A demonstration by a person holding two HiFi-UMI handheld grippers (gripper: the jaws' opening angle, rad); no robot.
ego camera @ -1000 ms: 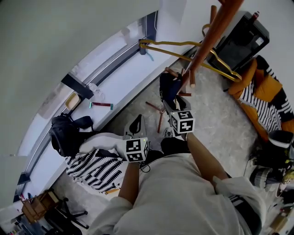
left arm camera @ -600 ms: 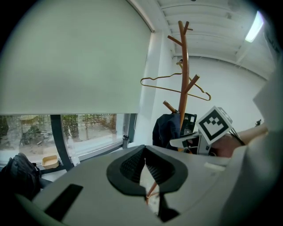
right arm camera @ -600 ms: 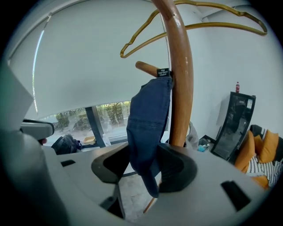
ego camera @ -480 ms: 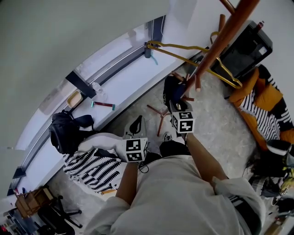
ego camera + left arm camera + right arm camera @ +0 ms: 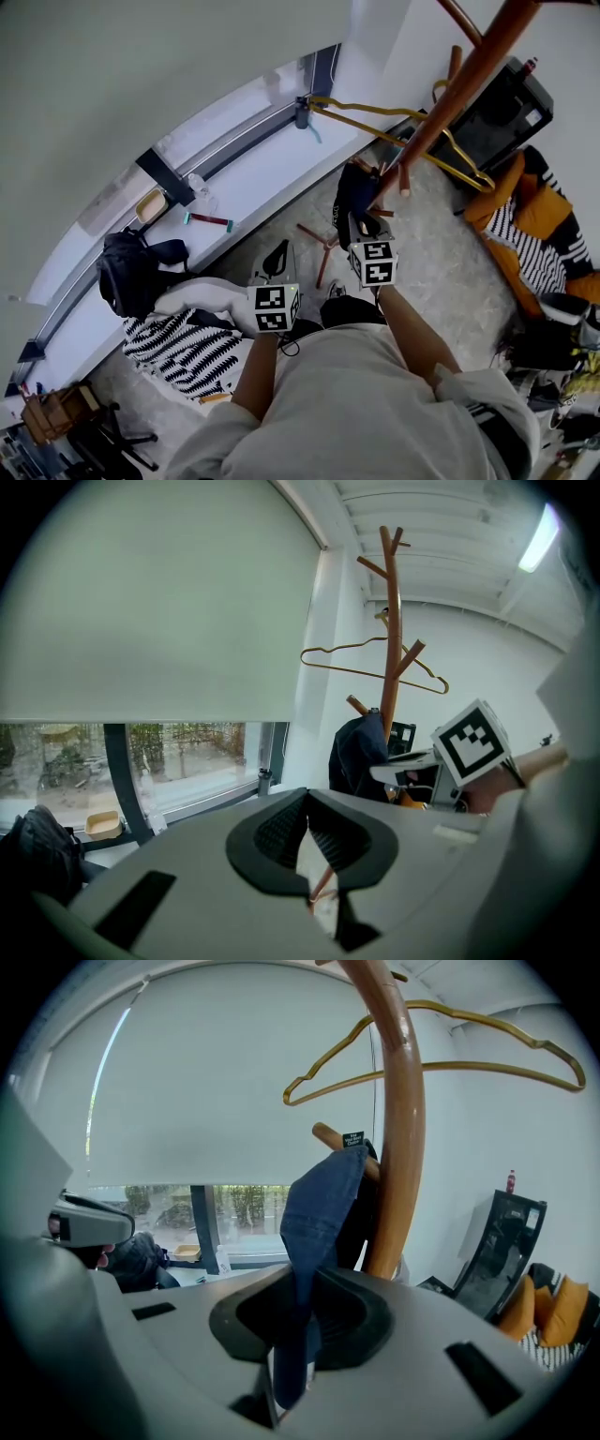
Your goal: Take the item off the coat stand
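Note:
A dark blue denim item point(image 5: 352, 187) point(image 5: 323, 1199) hangs from a peg of the wooden coat stand point(image 5: 452, 101) point(image 5: 403, 1147). My right gripper point(image 5: 359, 217) point(image 5: 298, 1288) is at its lower edge. Its jaws have just been closing, and the blue cloth now runs down between the pads, which pinch it. My left gripper point(image 5: 277, 255) point(image 5: 307, 803) is held lower and to the left, apart from the stand, with its tips together and nothing in them. In the left gripper view the item point(image 5: 356, 757) shows beside the pole point(image 5: 391, 639).
A gold wire hanger point(image 5: 394, 117) point(image 5: 422, 1044) hangs higher on the stand. A black backpack point(image 5: 131, 272) and striped cloth point(image 5: 183, 342) lie at the left below the window sill point(image 5: 239, 173). Orange and striped clothes point(image 5: 534, 225) and a black appliance point(image 5: 492, 108) sit at the right.
The right gripper has stayed at the blue item and rolled slightly. The left gripper has kept still. The head view has shifted a little.

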